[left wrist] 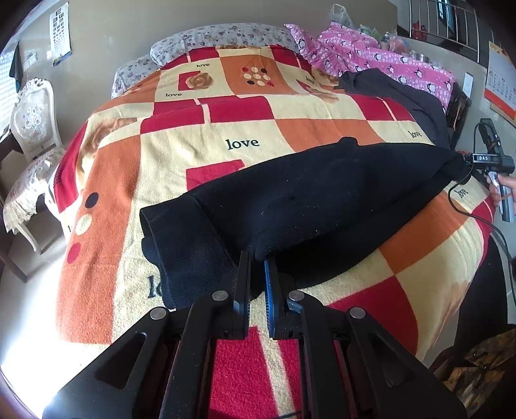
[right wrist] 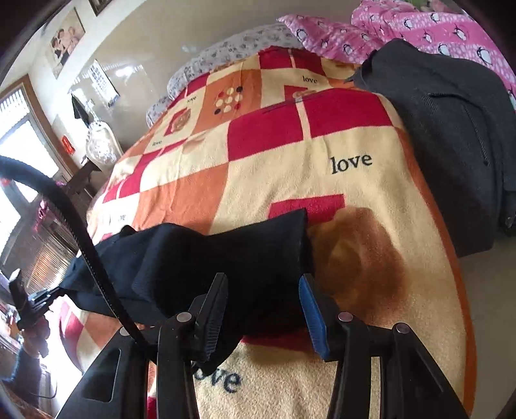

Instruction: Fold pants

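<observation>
Black pants [left wrist: 309,199] lie across the near part of the bed's patchwork blanket [left wrist: 200,129], w/ bare blanket beyond. Left hand-held gripper [left wrist: 257,277] is narrow, pinching a pants edge. Right hand-held gripper [right wrist: 264,309] is wide, pants cuff [right wrist: 258,251] between its fingers, ungripped. Dark jacket [right wrist: 451,129] and pink penguin bedding [right wrist: 419,29] crowd the far right edge.

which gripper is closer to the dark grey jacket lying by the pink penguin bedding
Right. The right gripper sits just down the bed from the dark grey jacket; the left gripper holds the black pants' far end.
</observation>
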Available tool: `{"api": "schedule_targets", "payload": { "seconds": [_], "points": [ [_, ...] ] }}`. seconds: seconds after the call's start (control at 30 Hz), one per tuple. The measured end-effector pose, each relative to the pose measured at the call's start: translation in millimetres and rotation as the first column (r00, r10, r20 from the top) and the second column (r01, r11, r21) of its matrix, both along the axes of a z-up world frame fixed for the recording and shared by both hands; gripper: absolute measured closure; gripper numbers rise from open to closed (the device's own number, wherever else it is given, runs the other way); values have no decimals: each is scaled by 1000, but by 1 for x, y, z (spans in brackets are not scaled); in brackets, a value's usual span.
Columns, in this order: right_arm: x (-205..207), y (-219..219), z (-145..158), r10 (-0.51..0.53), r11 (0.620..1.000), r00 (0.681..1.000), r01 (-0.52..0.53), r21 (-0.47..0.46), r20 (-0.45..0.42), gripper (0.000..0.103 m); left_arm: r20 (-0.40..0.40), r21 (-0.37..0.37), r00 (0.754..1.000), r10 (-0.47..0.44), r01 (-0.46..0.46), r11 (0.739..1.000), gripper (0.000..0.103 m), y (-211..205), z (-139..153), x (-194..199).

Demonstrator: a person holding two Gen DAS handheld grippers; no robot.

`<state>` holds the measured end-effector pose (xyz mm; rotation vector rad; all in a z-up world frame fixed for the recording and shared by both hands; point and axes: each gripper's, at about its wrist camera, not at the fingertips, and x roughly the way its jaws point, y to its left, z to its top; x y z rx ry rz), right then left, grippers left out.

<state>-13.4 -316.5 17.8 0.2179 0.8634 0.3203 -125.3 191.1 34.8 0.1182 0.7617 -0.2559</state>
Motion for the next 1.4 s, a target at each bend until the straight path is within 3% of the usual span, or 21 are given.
{"api": "schedule_targets", "payload": {
  "seconds": [0.03,0.1,0.17,0.33,0.47,0.57,0.63,0.73,0.8,0.87,0.9,1.03,1.17,1.2,1.23,1.3,1.4],
  "points": [
    [2,3,-4,-1,1000,1000,1,-4,-11,59,2,7,1000,-2,1,1000,97,-1,0,0],
    [6,10,-13,4,1000,1000,-5,-25,-17,77,10,7,1000,2,-2,1000,97,-2,1,2],
    [2,23,-10,-1,993,1000,4,-115,26,95,14,-15,1000,12,-11,1000,97,-2,3,3],
    [-6,35,31,18,962,985,29,-270,170,97,41,-47,999,4,-2,999,97,-1,15,-1],
    [8,29,54,1,925,976,81,-372,217,97,83,-76,997,-11,17,997,97,1,27,-8],
    [32,30,38,-12,883,983,96,-460,181,97,36,-30,999,4,-3,1000,97,-2,11,-5],
    [50,28,13,-38,882,992,89,-462,118,97,9,3,1000,21,-21,1000,97,-4,-2,-5],
    [62,32,-11,-59,847,996,84,-524,64,98,-6,-31,999,38,-38,999,96,1,-6,-8],
    [53,34,-1,-81,830,991,124,-544,102,92,-16,-83,998,53,-54,995,93,10,-3,-13],
    [38,32,17,-113,827,981,182,-533,160,59,-27,-113,997,79,-81,990,92,20,0,-18],
    [24,33,29,-107,852,975,191,-488,195,54,-26,-120,995,93,-96,988,92,24,3,-22],
    [-20,54,56,2,949,974,69,-308,225,54,-10,-144,989,151,-150,978,92,36,16,-35],
    [-50,103,50,148,973,963,-101,-206,226,54,-38,-229,988,149,-154,961,92,35,24,-42],
    [-57,113,44,169,972,958,-123,-203,231,54,-45,-254,989,140,-147,956,82,30,25,-43],
    [-62,125,37,191,969,952,-143,-204,238,54,-53,-276,990,131,-141,951,64,25,25,-44],
    [-66,140,27,211,961,947,-156,-229,241,54,-66,-343,991,117,-133,930,47,14,24,-45],
    [-67,155,16,246,953,939,-190,-236,238,54,-94,-424,989,113,-142,894,47,0,21,-38]
  ]
}}
